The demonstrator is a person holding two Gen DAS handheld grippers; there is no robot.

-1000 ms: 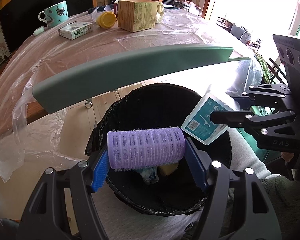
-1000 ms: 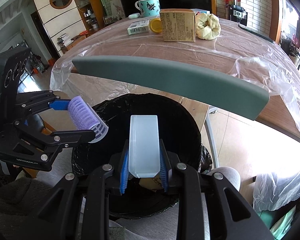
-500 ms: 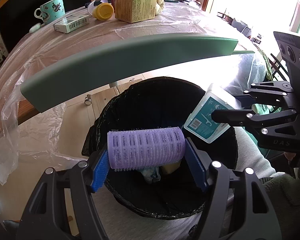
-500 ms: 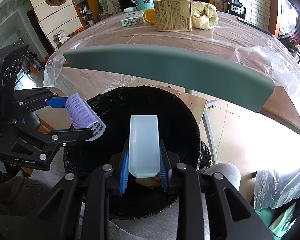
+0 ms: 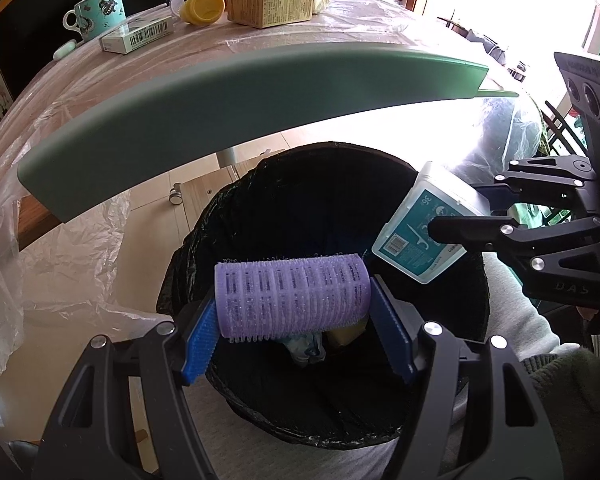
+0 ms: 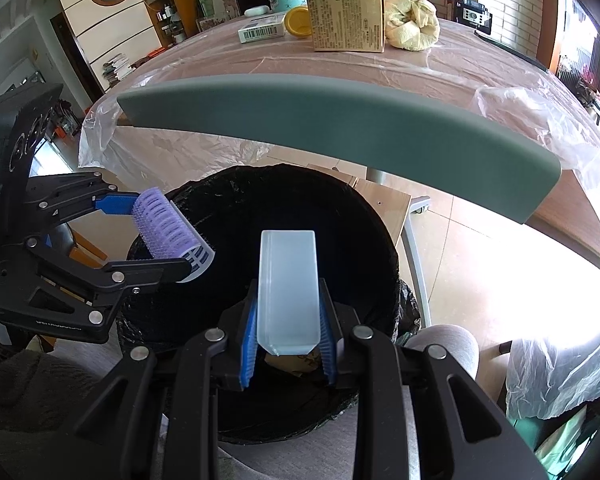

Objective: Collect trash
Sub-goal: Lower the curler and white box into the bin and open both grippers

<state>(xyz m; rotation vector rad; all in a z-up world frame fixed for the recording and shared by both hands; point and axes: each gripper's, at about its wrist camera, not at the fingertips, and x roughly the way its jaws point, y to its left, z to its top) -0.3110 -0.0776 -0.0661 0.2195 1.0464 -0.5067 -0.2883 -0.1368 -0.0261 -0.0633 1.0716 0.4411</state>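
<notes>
My left gripper [image 5: 296,320] is shut on a purple hair roller [image 5: 292,298], held crosswise over the mouth of a black-lined trash bin [image 5: 268,208]. My right gripper [image 6: 288,344] is shut on a flat translucent floss-pick box [image 6: 289,286] over the same bin [image 6: 340,216]. The box's teal label shows in the left wrist view [image 5: 420,236], and the roller shows at left in the right wrist view [image 6: 172,236]. Some trash [image 5: 312,346] lies at the bin's bottom.
A grey-green chair back [image 5: 240,96] arches just beyond the bin. Behind it, a plastic-covered table [image 6: 440,68] carries a teal mug [image 5: 96,10], a small white box [image 5: 136,36], a yellow lid [image 5: 202,6], a cardboard box [image 6: 348,18] and a crumpled yellow wad [image 6: 412,22].
Both grippers have sunk a little towards the bin while keeping hold of the roller and the box. The chair back and table have shifted upward in both views.
</notes>
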